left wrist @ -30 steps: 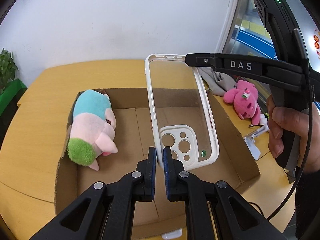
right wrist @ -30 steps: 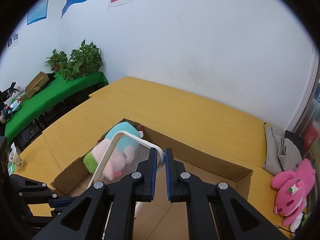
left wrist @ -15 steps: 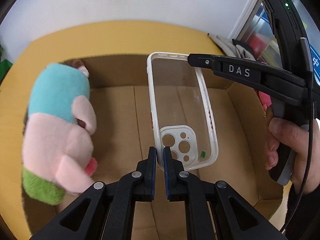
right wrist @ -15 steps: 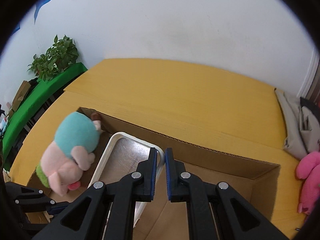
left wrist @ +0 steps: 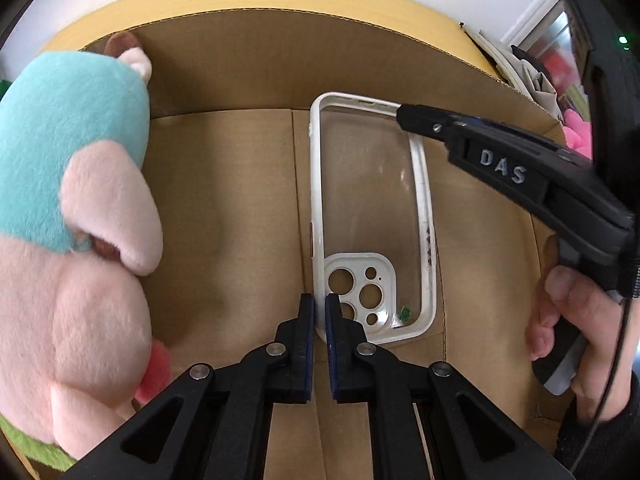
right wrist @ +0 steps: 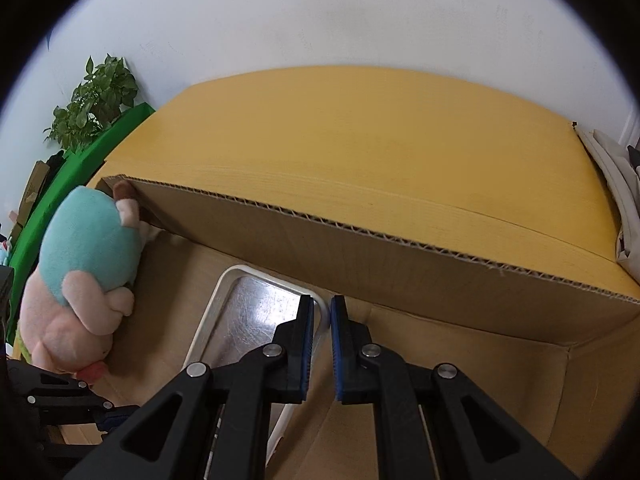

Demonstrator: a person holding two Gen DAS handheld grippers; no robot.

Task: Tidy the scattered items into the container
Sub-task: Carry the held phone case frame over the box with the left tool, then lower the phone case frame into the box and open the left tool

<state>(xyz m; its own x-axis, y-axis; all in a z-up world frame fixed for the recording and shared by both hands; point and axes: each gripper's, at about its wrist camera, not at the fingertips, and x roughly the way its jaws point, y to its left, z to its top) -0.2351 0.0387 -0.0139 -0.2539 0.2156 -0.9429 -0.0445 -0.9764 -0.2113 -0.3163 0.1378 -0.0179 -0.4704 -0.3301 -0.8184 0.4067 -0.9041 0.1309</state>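
A clear phone case with a white rim [left wrist: 370,216] hangs low inside the cardboard box [left wrist: 240,64], close over its floor. My left gripper [left wrist: 320,316] is shut on the case's near corner by the camera cutout. My right gripper [right wrist: 322,320] is shut on the case's far corner; it also shows in the left wrist view [left wrist: 404,114]. The case appears in the right wrist view [right wrist: 248,312] too. A pink, teal and green plush toy [left wrist: 68,220] lies in the box at the left, also in the right wrist view [right wrist: 84,276].
The box's far wall [right wrist: 400,268] rises right in front of the right gripper. The yellow table [right wrist: 360,140] lies beyond it. A pink plush [left wrist: 578,132] and grey cloth [right wrist: 616,184] lie at the table's right. Plants [right wrist: 96,104] stand far left.
Both grippers have lowered the phone case down into the box, together. The plush and the box walls now loom larger and closer in both views.
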